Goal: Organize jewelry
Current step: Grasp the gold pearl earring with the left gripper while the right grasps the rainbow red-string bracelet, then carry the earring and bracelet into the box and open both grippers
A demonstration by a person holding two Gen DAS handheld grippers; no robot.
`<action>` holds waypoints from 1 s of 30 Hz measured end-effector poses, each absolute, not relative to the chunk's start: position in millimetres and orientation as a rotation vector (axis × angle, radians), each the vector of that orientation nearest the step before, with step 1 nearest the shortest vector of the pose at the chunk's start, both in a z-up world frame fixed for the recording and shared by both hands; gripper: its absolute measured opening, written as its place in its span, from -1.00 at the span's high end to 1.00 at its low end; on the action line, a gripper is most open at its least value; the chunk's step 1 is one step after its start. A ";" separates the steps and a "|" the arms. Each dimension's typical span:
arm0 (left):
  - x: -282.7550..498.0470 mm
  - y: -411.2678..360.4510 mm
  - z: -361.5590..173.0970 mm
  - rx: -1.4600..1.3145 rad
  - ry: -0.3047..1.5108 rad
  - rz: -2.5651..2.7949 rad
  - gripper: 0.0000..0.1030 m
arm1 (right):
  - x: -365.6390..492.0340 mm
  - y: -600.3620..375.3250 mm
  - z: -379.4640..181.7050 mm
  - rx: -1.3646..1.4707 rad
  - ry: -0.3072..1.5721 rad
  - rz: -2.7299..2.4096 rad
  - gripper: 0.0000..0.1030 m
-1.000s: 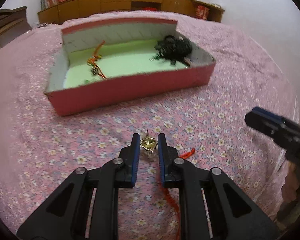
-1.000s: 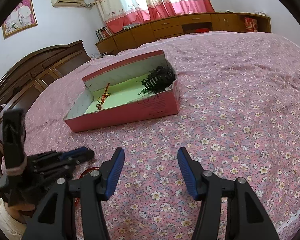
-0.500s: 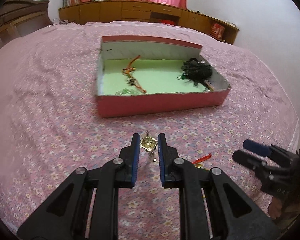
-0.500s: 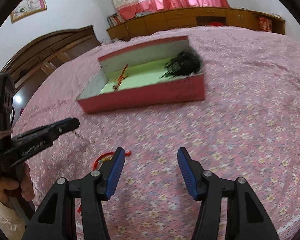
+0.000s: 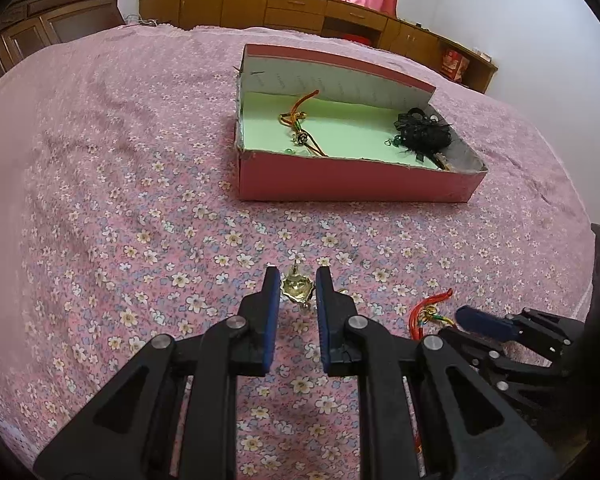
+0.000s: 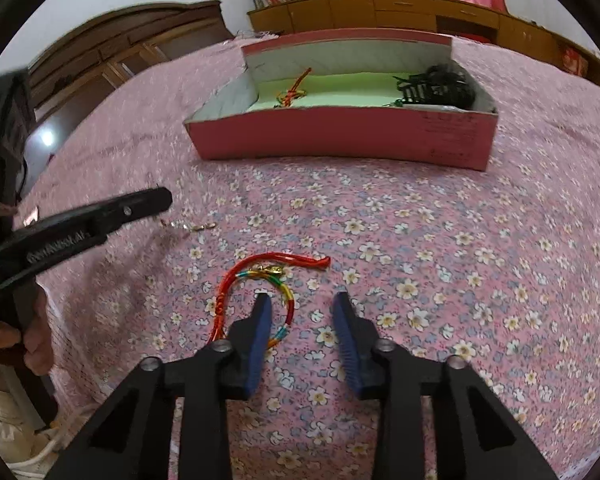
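Note:
My left gripper is shut on a small gold pendant and holds it above the flowered bedspread, short of the pink box. The box has a green floor with an orange cord piece and a black lace piece in it. My right gripper is open and empty, low over a red braided bracelet on the bed; its left finger sits inside the bracelet's loop. The bracelet also shows in the left wrist view, beside the right gripper.
A thin chain dangles below the left gripper's tip in the right wrist view. The pink box lies ahead on the bed. Wooden cabinets line the far wall; a dark headboard stands to the left.
My left gripper has lifted the gold pendant off the bed and swung left. My right gripper has come down over the red bracelet, still open.

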State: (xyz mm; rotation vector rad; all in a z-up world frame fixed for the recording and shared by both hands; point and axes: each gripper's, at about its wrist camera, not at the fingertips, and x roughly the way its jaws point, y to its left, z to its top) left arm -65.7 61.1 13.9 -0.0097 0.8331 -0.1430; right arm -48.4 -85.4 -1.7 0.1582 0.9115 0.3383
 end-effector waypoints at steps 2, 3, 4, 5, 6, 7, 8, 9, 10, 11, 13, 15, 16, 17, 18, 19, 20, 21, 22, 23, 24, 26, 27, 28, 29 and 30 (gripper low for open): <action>-67.0 61.4 14.8 -0.012 0.830 -0.144 0.82 | -47.9 -83.3 -2.4 0.143 0.910 0.336 0.78; -67.9 61.4 15.6 -0.011 0.827 -0.144 0.82 | -48.2 -83.9 -2.1 0.150 0.908 0.342 0.81; -68.1 61.2 16.1 -0.011 0.826 -0.144 0.82 | -48.7 -85.0 -1.6 0.158 0.904 0.347 0.86; -67.7 60.5 16.2 -0.011 0.824 -0.143 0.82 | -49.2 -86.7 -1.0 0.164 0.902 0.350 0.86; -68.4 60.3 17.0 -0.012 0.823 -0.143 0.82 | -49.6 -88.2 -0.4 0.173 0.899 0.355 0.86; -68.6 59.9 17.6 -0.012 0.822 -0.144 0.82 | -49.8 -89.4 0.5 0.180 0.896 0.358 0.87; -68.5 59.5 18.2 -0.011 0.821 -0.145 0.82 | -50.6 -91.2 1.6 0.188 0.890 0.360 0.87; -69.4 58.9 19.1 -0.009 0.818 -0.146 0.82 | -51.7 -92.7 2.9 0.194 0.885 0.363 0.87; -69.1 57.9 19.6 -0.007 0.816 -0.145 0.82 | -52.4 -93.9 4.4 0.198 0.879 0.366 0.87; -69.1 56.7 20.2 -0.005 0.814 -0.144 0.82 | -52.5 -95.4 6.0 0.199 0.872 0.367 0.87; -68.5 55.8 21.0 -0.003 0.813 -0.142 0.82 | -53.6 -98.2 9.8 0.203 0.861 0.369 0.87; -69.0 55.6 22.2 -0.005 0.811 -0.140 0.82 | -56.4 -101.5 14.3 0.209 0.847 0.369 0.87; -69.1 55.3 23.2 -0.005 0.808 -0.140 0.82 | -57.5 -103.9 17.6 0.212 0.834 0.368 0.87; -68.9 54.8 24.4 -0.004 0.805 -0.140 0.82 | -57.5 -105.1 19.5 0.214 0.827 0.367 0.87; -69.0 54.4 25.8 -0.004 0.800 -0.141 0.82 | -57.0 -106.1 21.7 0.215 0.818 0.365 0.88; -69.1 54.2 27.0 -0.004 0.797 -0.141 0.82 | -58.1 -107.8 24.7 0.214 0.809 0.363 0.89; -69.2 53.5 28.3 -0.004 0.792 -0.140 0.82 | -58.5 -109.1 27.5 0.212 0.801 0.360 0.90; -69.9 53.1 30.0 -0.006 0.785 -0.141 0.82 | -59.2 -110.3 29.9 0.208 0.793 0.356 0.91; -70.3 52.8 31.4 -0.009 0.781 -0.142 0.82 | -59.7 -111.7 33.7 0.205 0.781 0.353 0.91; -70.9 52.2 32.8 -0.012 0.776 -0.144 0.82 | -60.1 -112.7 37.1 0.204 0.771 0.351 0.91; -71.2 51.6 34.3 -0.013 0.771 -0.145 0.82 | -60.8 -114.1 38.9 0.205 0.764 0.350 0.91; -71.2 50.3 37.4 -0.012 0.760 -0.147 0.82 | -61.2 -115.9 45.5 0.202 0.745 0.349 0.91; -71.4 49.6 39.8 -0.012 0.754 -0.149 0.82 | -60.5 -116.2 47.9 0.199 0.737 0.347 0.91; -71.3 48.8 42.4 -0.012 0.747 -0.151 0.82 | -60.3 -117.0 50.9 0.197 0.728 0.347 0.91; -70.5 47.5 44.3 -0.011 0.740 -0.153 0.82 | -60.4 -117.7 53.3 0.195 0.721 0.346 0.91; -70.4 46.3 47.5 -0.010 0.732 -0.156 0.82 | -59.7 -118.3 55.9 0.193 0.713 0.346 0.91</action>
